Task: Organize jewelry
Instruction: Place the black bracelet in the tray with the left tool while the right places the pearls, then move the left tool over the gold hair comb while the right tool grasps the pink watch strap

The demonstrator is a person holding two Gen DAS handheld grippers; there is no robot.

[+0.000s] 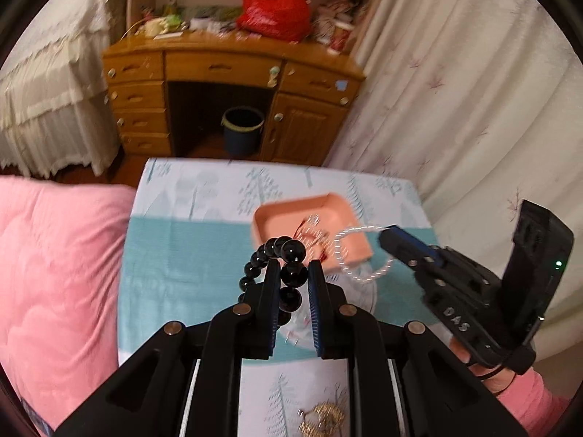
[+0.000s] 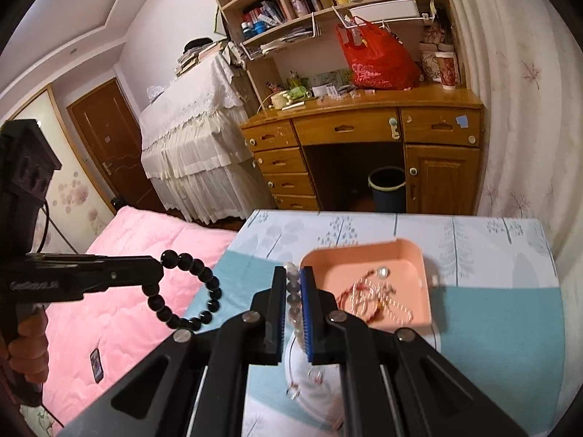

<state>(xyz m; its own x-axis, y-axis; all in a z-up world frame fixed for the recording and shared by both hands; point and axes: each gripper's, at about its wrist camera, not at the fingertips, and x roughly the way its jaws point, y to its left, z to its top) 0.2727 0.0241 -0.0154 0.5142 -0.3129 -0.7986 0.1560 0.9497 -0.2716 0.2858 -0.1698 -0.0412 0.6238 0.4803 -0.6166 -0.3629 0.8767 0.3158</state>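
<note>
bedroom scene with a wooden desk (image 2: 364,123) behind a table draped in a tree-print cloth (image 2: 492,302). left gripper (image 1: 291,273), jaws narrow, pinches a black bead bracelet (image 1: 277,251) that hangs as a loop above the cloth, near the tray's front-left edge. right gripper (image 2: 293,284), jaws nearly closed, clamps a pale bead bracelet (image 2: 293,291); in the left wrist view its loop (image 1: 360,255) dangles over the near right corner of the pink tray (image 2: 408,255). tray already holds a red cord piece (image 2: 360,296) and small silver items. gold jewelry (image 1: 324,415) lies on the cloth close to the operator. judged step: depositing both bracelets; best done by centring each loop over the tray's floor, lowering until beads rest, then releasing, so neither strand drapes over the rim.
</note>
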